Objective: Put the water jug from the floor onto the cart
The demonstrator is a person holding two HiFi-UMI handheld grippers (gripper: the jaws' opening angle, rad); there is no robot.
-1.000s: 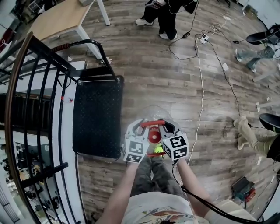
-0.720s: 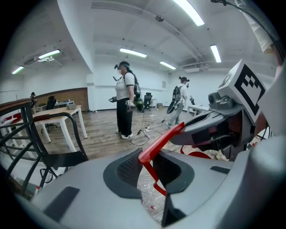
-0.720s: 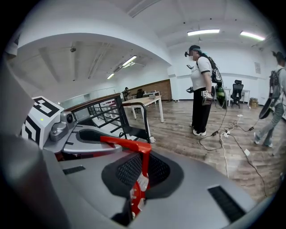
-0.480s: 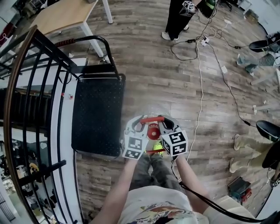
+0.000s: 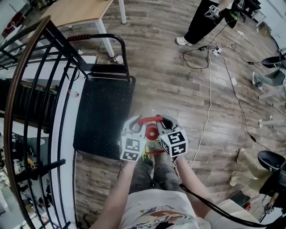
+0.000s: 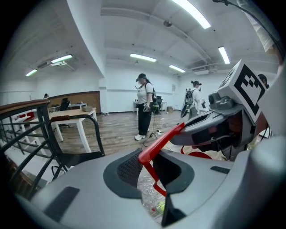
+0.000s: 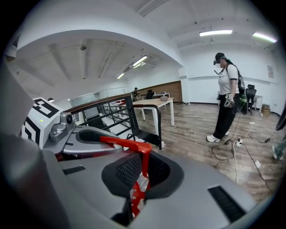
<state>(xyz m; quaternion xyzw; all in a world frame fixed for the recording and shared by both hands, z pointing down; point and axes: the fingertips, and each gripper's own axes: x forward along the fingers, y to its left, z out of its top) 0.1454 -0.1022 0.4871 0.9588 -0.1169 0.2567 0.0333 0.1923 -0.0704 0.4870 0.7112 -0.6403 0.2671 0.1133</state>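
A clear water jug (image 5: 152, 134) with a red cap and a red carry handle (image 5: 149, 119) hangs in front of my legs, held by both grippers. My left gripper (image 5: 138, 124) is shut on the handle's left end (image 6: 154, 150). On the right end (image 7: 143, 154), my right gripper (image 5: 163, 121) is shut too. The jug's clear body shows between the left jaws (image 6: 149, 197). Just left of the jug lies the cart (image 5: 105, 112), a flat black platform with a black push handle (image 5: 111, 40) at its far end.
A dark curved railing (image 5: 27, 89) runs along the left beside the cart. A wooden table (image 5: 76, 11) stands beyond the cart. White and black cables (image 5: 208, 89) trail over the wood floor at right. A person in black (image 5: 203, 22) stands far ahead.
Both grippers have carried the jug a little forward and left, toward the cart's near right edge. The grips on the handle look the same.
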